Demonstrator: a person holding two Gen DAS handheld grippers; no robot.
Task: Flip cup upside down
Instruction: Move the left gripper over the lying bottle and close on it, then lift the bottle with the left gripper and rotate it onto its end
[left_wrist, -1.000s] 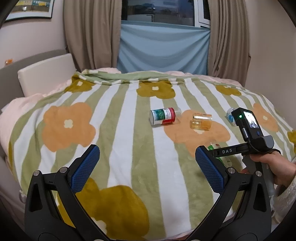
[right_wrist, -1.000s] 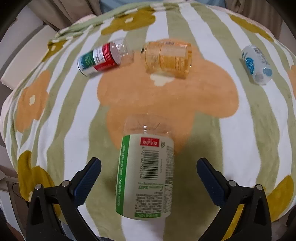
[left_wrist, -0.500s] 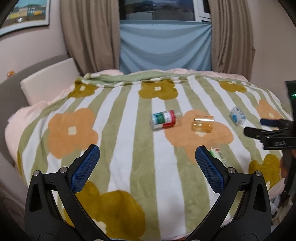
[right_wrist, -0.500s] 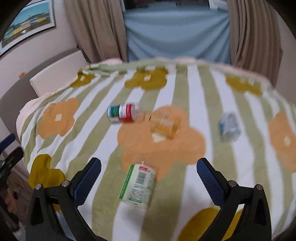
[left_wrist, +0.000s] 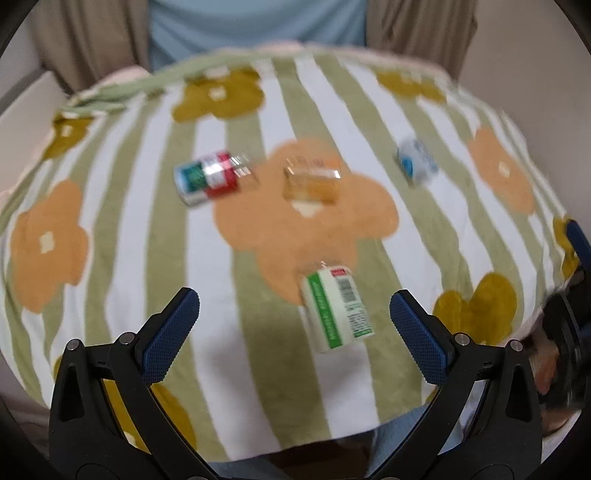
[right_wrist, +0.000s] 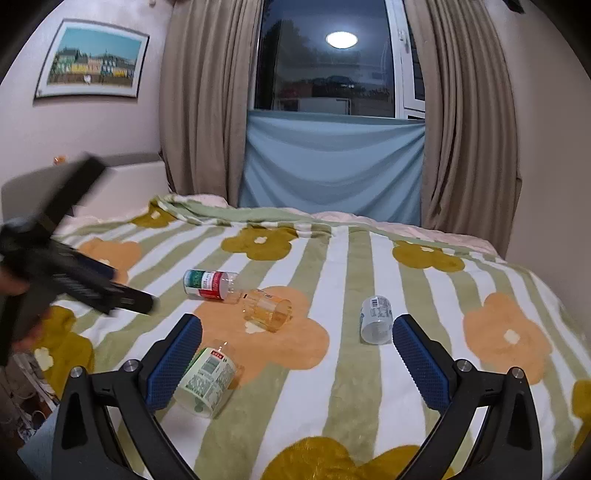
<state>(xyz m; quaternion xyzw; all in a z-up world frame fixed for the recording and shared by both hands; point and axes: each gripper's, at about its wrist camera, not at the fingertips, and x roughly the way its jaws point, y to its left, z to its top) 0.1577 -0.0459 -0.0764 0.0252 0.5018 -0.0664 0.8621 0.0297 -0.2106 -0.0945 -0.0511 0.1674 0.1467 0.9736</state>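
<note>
On the bed (right_wrist: 369, 387) the amber cup (right_wrist: 267, 309) is seen lying sideways, touched by a red-green bottle (right_wrist: 208, 284); a green-labelled bottle (right_wrist: 205, 380) and white bottle (right_wrist: 376, 319) lie near; both grippers' jaws are held apart, empty.

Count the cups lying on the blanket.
4: green-label cup nearest, red-green cup far left, amber cup beside it, blue-label cup right. None seem hidden.

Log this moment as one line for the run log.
left gripper: open, empty | right gripper: open, empty | amber cup: on its side on blanket, ungrasped | flip: not done
</note>
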